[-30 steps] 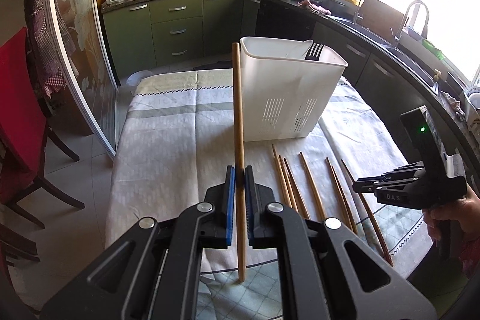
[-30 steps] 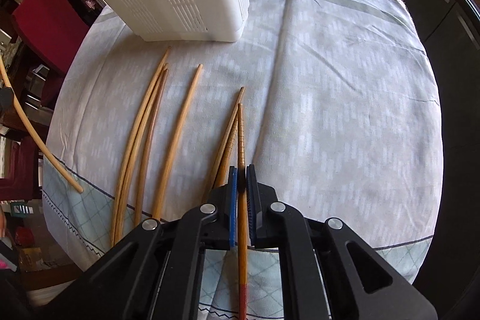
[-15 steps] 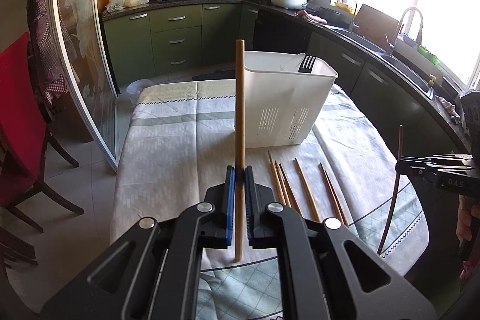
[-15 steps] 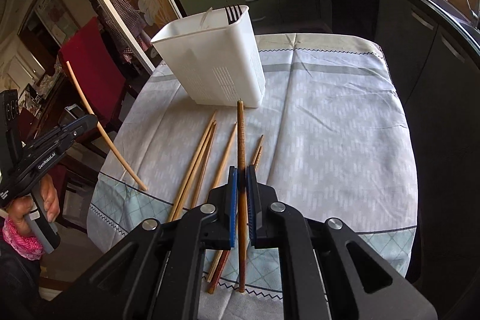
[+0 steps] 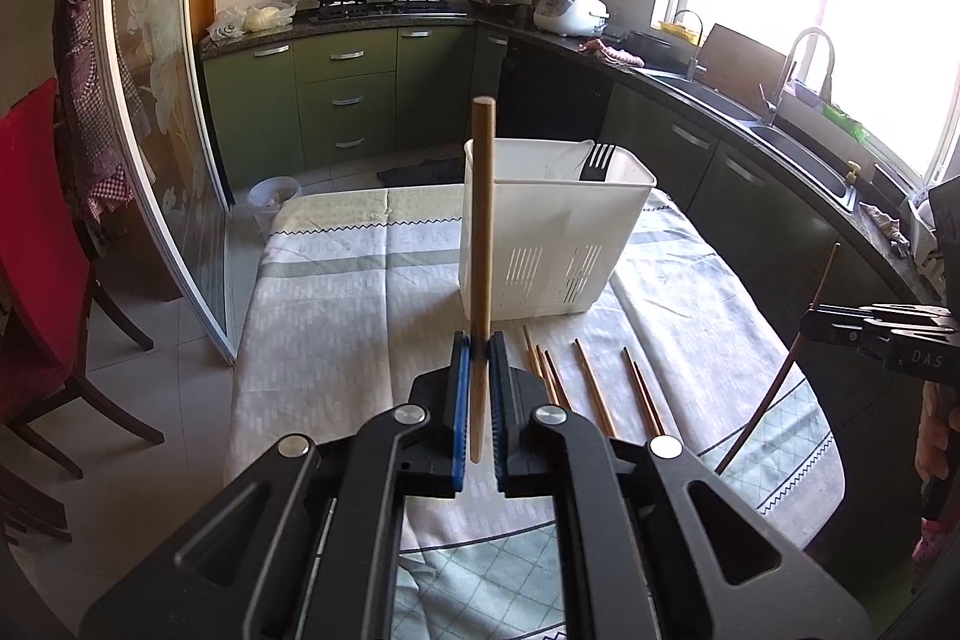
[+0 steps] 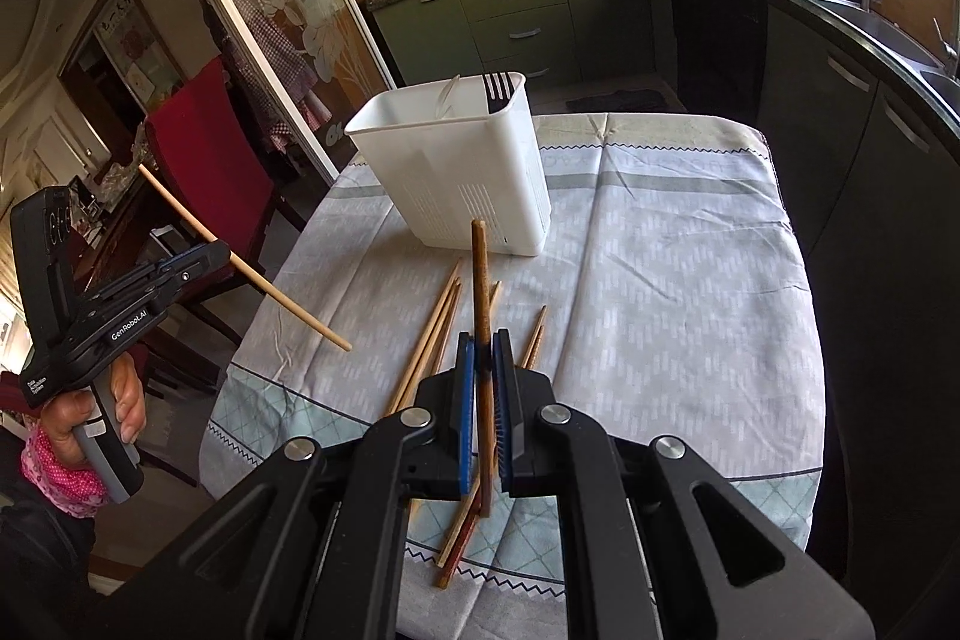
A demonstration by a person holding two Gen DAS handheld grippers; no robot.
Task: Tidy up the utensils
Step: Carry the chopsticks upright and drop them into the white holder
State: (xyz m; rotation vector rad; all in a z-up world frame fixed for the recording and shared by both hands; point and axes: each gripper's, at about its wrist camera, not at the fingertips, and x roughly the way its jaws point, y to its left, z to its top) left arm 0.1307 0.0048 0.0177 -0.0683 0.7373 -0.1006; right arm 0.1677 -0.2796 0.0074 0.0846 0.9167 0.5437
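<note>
My left gripper (image 5: 475,346) is shut on a light wooden chopstick (image 5: 481,220) held upright above the table's near edge, in front of the white utensil holder (image 5: 552,232). My right gripper (image 6: 485,347) is shut on a darker brown chopstick (image 6: 480,292), also lifted off the cloth. The holder (image 6: 468,172) holds a black fork (image 6: 498,91) and a pale utensil. Several chopsticks (image 5: 591,385) lie on the tablecloth in front of the holder; they also show in the right wrist view (image 6: 432,340). Each gripper shows in the other's view: the right one (image 5: 807,325) and the left one (image 6: 219,253).
The table wears a grey-white patterned cloth (image 6: 660,292). A red chair (image 5: 36,244) stands to the left, beside a glass sliding door (image 5: 162,100). Green kitchen cabinets (image 5: 348,100) and a counter with sink (image 5: 780,130) run along the back and right.
Both grippers have risen and tilted up with their chopsticks. The right chopstick was lifted from the cloth a second ago and now stands clear of the pile.
</note>
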